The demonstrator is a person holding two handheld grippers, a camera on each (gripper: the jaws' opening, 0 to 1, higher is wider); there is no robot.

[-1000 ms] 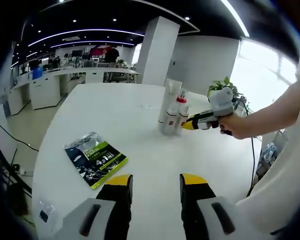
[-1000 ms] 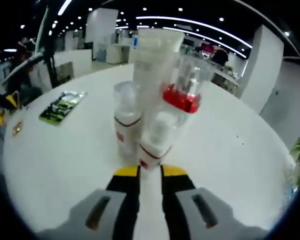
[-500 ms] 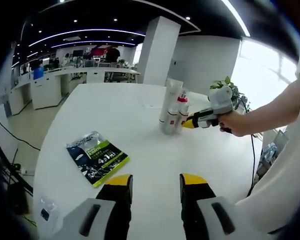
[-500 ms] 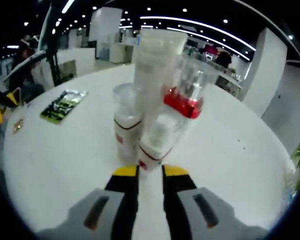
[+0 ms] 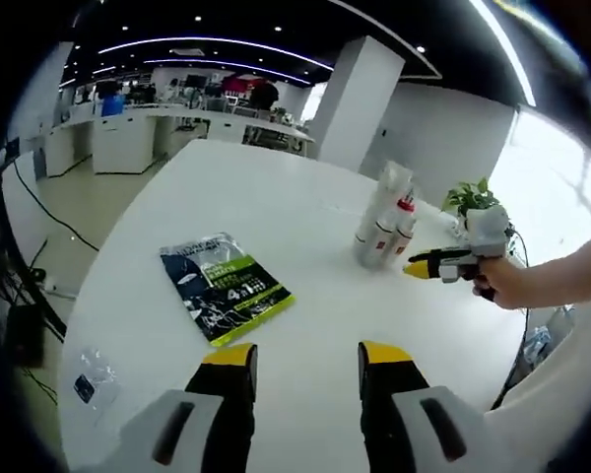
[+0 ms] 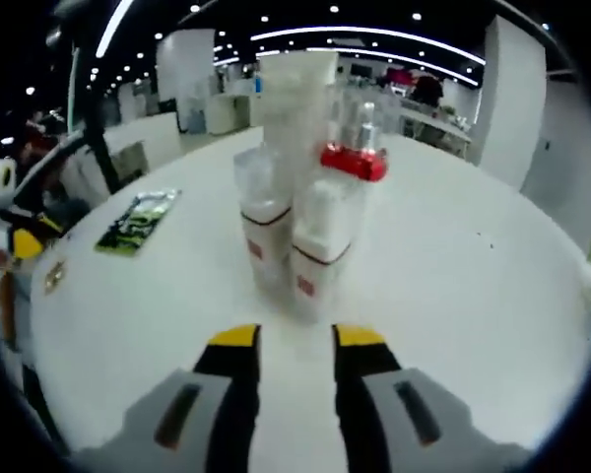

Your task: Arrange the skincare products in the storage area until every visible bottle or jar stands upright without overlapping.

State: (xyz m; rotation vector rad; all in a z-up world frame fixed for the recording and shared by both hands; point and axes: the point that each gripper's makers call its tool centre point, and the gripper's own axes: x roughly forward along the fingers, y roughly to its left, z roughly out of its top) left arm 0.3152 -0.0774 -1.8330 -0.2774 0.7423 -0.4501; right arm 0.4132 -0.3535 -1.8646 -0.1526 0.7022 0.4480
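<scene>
Three skincare items stand upright close together on the white round table (image 6: 453, 296): a tall white tube (image 6: 294, 108), a short clear-capped bottle (image 6: 263, 222) and a pump bottle with a red collar (image 6: 333, 217). In the left gripper view the same cluster (image 5: 384, 219) stands far right of centre. My right gripper (image 6: 294, 340) is open just short of the pump bottle, holding nothing; it also shows as the right gripper (image 5: 422, 267) beside the cluster. My left gripper (image 5: 303, 357) is open over bare table, far from the bottles.
A green and black sachet (image 5: 225, 288) lies flat on the table, the sachet (image 6: 138, 219) left of the bottles. A small clear packet (image 5: 91, 379) lies near the table edge. A potted plant (image 5: 470, 197) stands behind the cluster. Office desks and a white pillar (image 5: 360, 103) lie beyond.
My right gripper has drawn back from the pump bottle and its jaws have spread wider. The pump bottle now stands straight instead of leaning. The left view has swung, showing more table.
</scene>
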